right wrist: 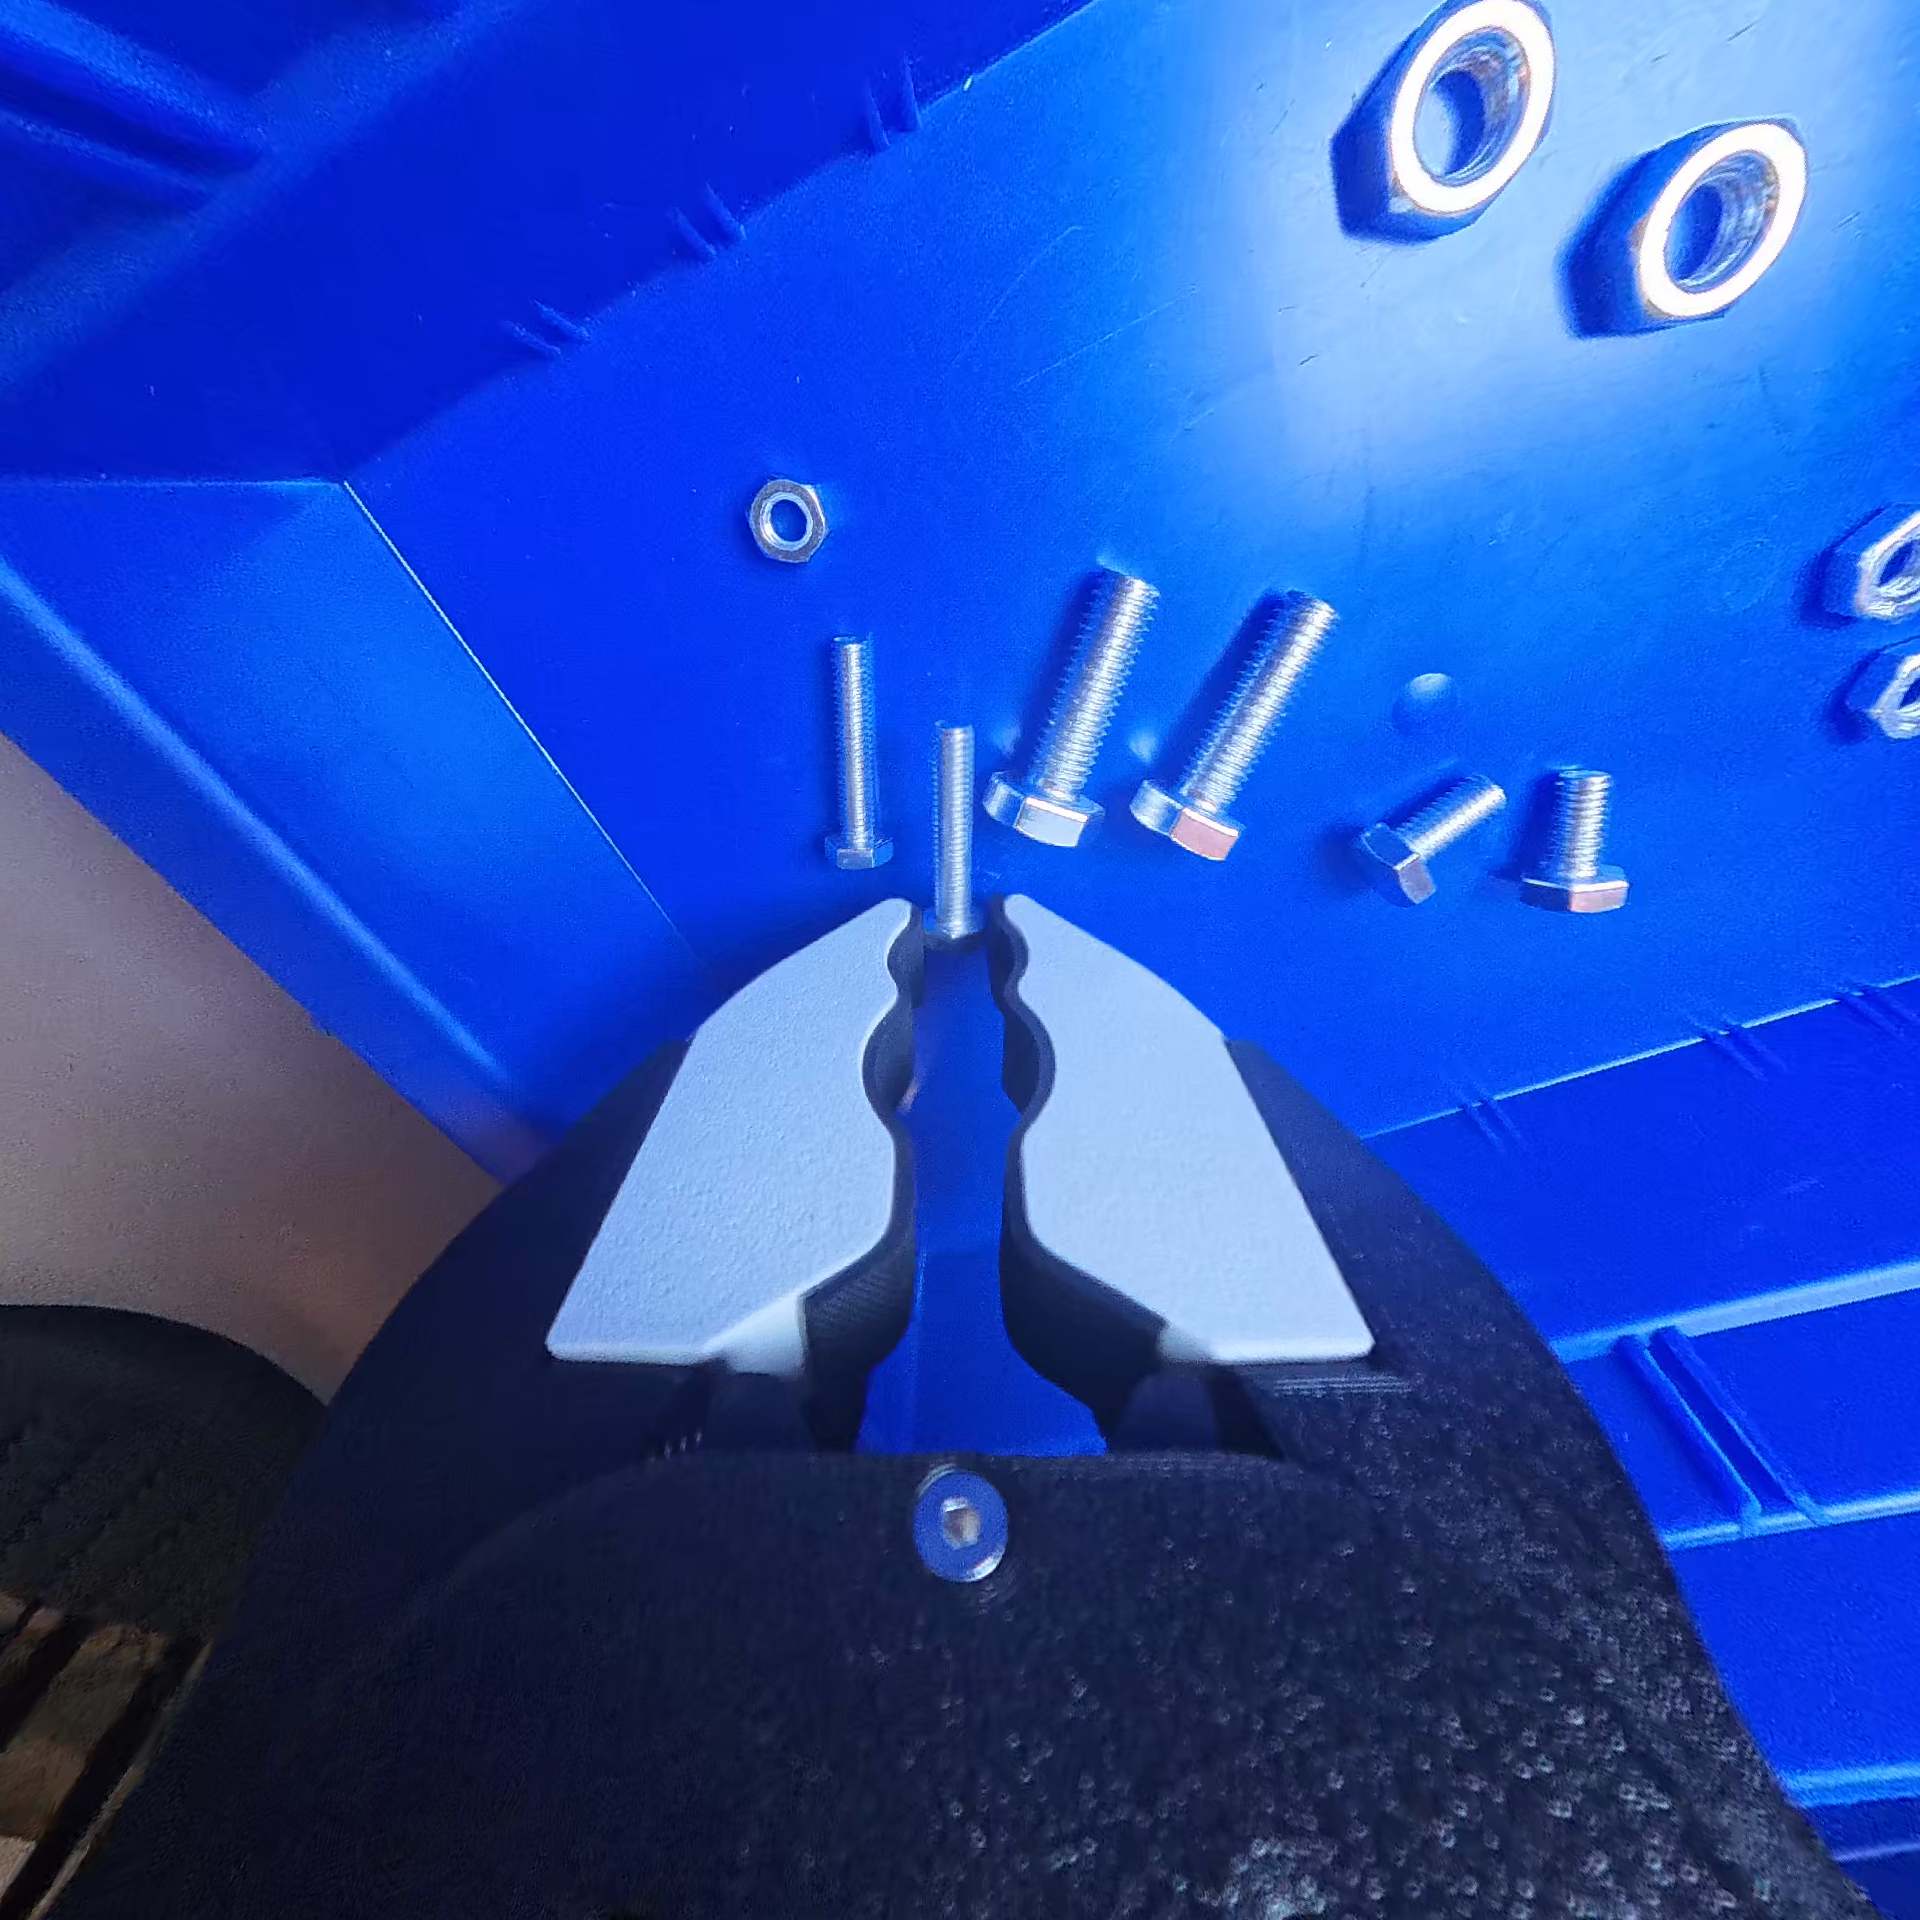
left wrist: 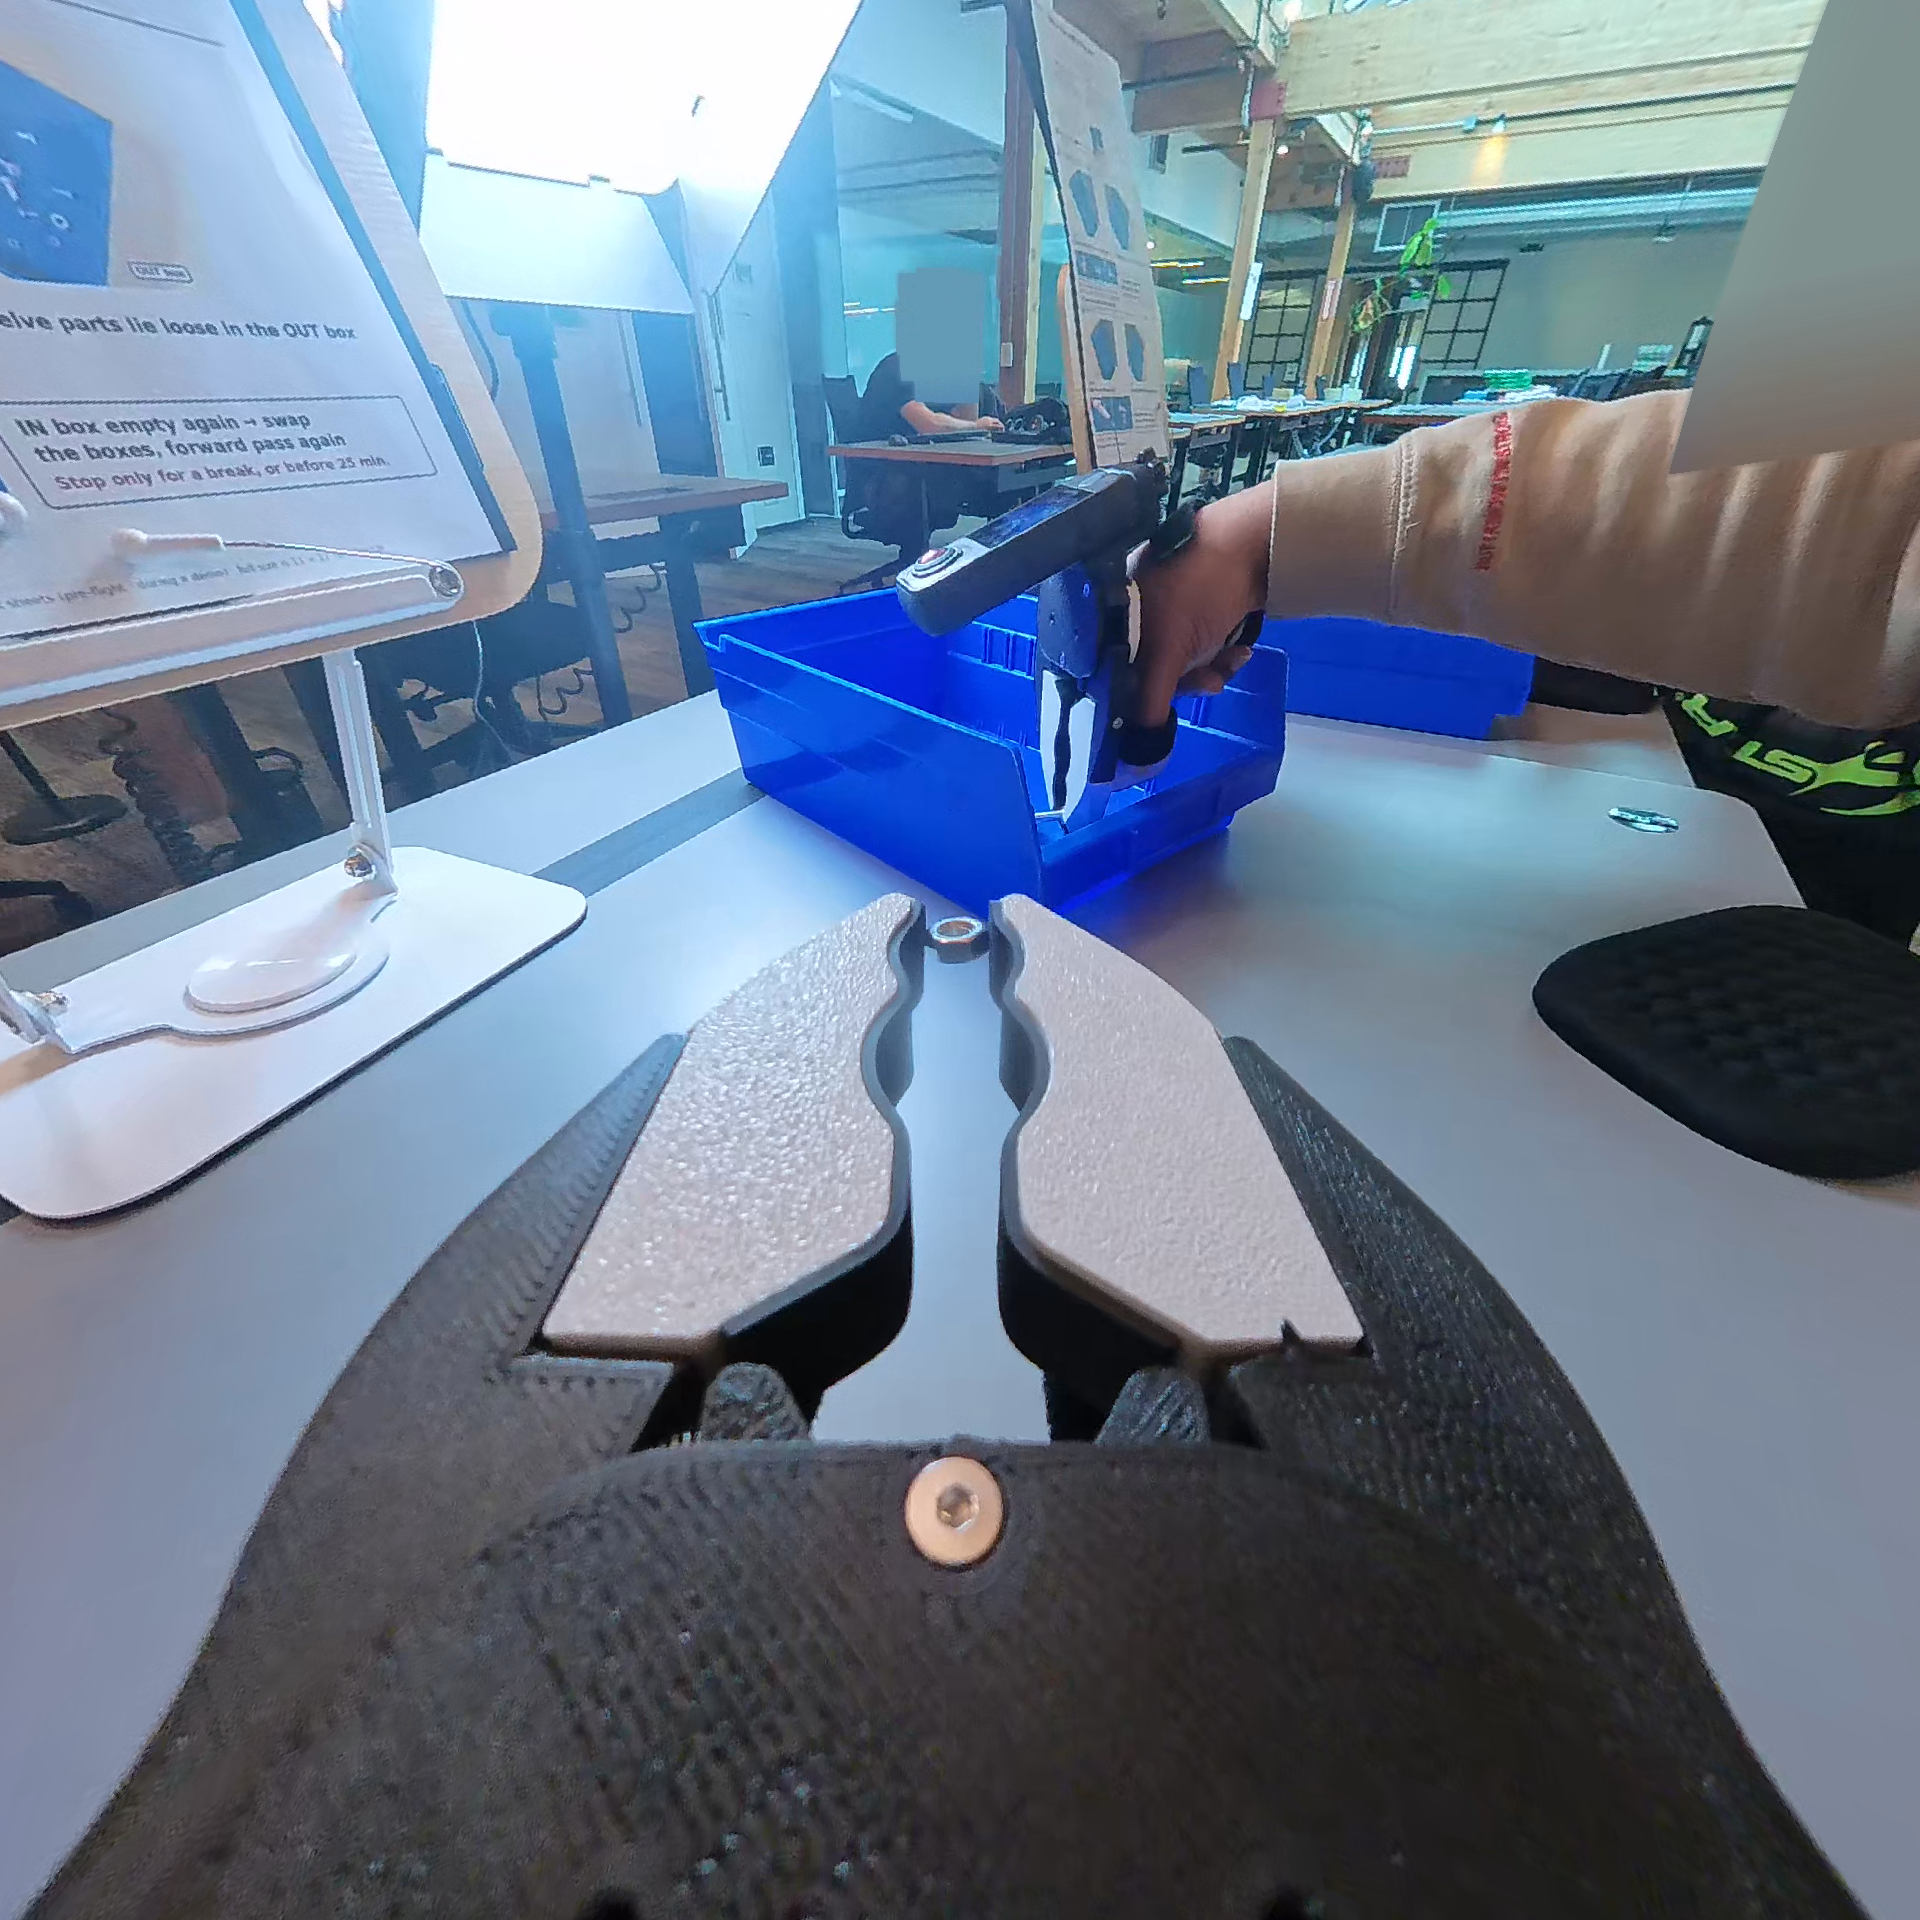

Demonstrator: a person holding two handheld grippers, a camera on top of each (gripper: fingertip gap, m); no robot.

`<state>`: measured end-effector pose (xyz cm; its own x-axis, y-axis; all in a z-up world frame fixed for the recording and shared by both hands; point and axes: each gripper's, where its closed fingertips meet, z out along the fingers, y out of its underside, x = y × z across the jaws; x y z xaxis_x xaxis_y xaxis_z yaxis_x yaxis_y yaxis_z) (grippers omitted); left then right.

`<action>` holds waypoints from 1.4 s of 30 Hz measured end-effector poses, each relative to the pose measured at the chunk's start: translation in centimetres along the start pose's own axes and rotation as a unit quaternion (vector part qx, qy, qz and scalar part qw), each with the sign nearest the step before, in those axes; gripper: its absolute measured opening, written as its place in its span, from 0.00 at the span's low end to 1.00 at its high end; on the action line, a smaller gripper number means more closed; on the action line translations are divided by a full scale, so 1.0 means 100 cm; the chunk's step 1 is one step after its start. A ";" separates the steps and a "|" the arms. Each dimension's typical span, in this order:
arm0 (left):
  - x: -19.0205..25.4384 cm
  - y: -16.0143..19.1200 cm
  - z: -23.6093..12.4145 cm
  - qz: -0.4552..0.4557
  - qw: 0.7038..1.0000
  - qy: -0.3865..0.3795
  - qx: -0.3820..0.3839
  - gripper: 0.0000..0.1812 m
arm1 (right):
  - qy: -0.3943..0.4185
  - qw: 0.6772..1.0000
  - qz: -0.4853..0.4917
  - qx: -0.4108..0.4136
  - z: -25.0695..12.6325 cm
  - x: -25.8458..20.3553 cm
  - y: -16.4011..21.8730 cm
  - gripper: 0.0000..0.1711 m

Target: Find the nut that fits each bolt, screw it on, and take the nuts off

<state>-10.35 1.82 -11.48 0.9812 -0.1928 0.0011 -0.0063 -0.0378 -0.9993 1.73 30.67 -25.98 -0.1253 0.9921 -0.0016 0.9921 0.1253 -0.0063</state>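
Setting: open workshop hall with timber beams; grey table (left wrist: 1403,987) carrying a blue bin (left wrist: 883,748), a second blue bin (left wrist: 1403,675) behind it, a white document stand (left wrist: 312,935) and a black mesh pad (left wrist: 1745,1039).
Left gripper (left wrist: 958,928): jaws clenched on a small nut (left wrist: 957,930), pinched at the very tips, bore facing up, held above the table just short of the bin.
Right gripper (right wrist: 953,920): inside the bin, tips closed on the head end of a slim bolt (right wrist: 955,821); shank points forward, clear of the floor as far as can be judged.
Right hand (left wrist: 1195,613): seen from the left wrist view, gripping the tool handle over the bin.
Bin contents: second slim bolt (right wrist: 858,758) just beside the held one; small loose nut (right wrist: 788,520) beyond it; two medium bolts (right wrist: 1075,717), (right wrist: 1236,727); two short bolts (right wrist: 1429,831), (right wrist: 1574,842); two large nuts (right wrist: 1470,104), (right wrist: 1709,229) at the far end; more nuts at the right edge, cut off.
Handling, judged: steel parts, rigid, light, smooth-plated and prone to slip or twist in the pads. The slim bolt is best held at the head, thread left free; the nut across its flats, bore unobstructed.
Risk, judged: tip-only grip on so small a nut leaves little margin; misalignment at first thread could cross-thread or drop it.
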 end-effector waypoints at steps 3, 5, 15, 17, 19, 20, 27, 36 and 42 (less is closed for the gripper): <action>0.001 0.001 0.001 0.000 1.000 0.001 -0.001 0.06 | -0.012 1.000 0.007 0.015 0.000 -0.002 -0.001 0.12; 0.002 0.002 0.001 0.001 1.000 0.002 -0.002 0.06 | -0.012 1.000 0.009 0.026 -0.001 -0.002 -0.002 0.12; -0.002 0.012 0.006 0.033 0.998 -0.044 -0.031 0.06 | 0.007 0.937 -0.028 0.349 -0.122 -0.084 -0.086 0.13; -0.005 0.013 0.007 0.053 0.995 -0.074 -0.038 0.06 | -0.024 0.915 -0.049 0.400 -0.147 -0.132 -0.106 0.13; -0.008 0.014 0.007 0.075 0.990 -0.110 -0.046 0.06 | -0.059 0.902 -0.068 0.423 -0.161 -0.178 -0.124 0.14; -0.009 0.014 0.007 0.088 0.987 -0.125 -0.048 0.06 | -0.073 0.898 -0.079 0.426 -0.165 -0.199 -0.132 0.14; -0.013 0.014 0.004 0.145 0.969 -0.186 -0.075 0.06 | -0.098 0.919 -0.116 0.363 -0.144 -0.273 -0.175 0.18; -0.020 0.011 -0.001 0.168 0.961 -0.206 -0.081 0.06 | -0.137 0.932 -0.092 0.323 -0.130 -0.284 -0.181 0.13; -0.017 0.012 0.001 0.187 0.956 -0.209 -0.085 0.06 | -0.132 0.932 -0.101 0.323 -0.129 -0.282 -0.177 0.11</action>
<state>-12.06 2.17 -12.65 0.8948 0.1840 -0.4068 -0.3688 -0.2089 -0.9057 -12.24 0.46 -12.91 -0.3915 0.9024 -0.1800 0.7476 0.1978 -0.6340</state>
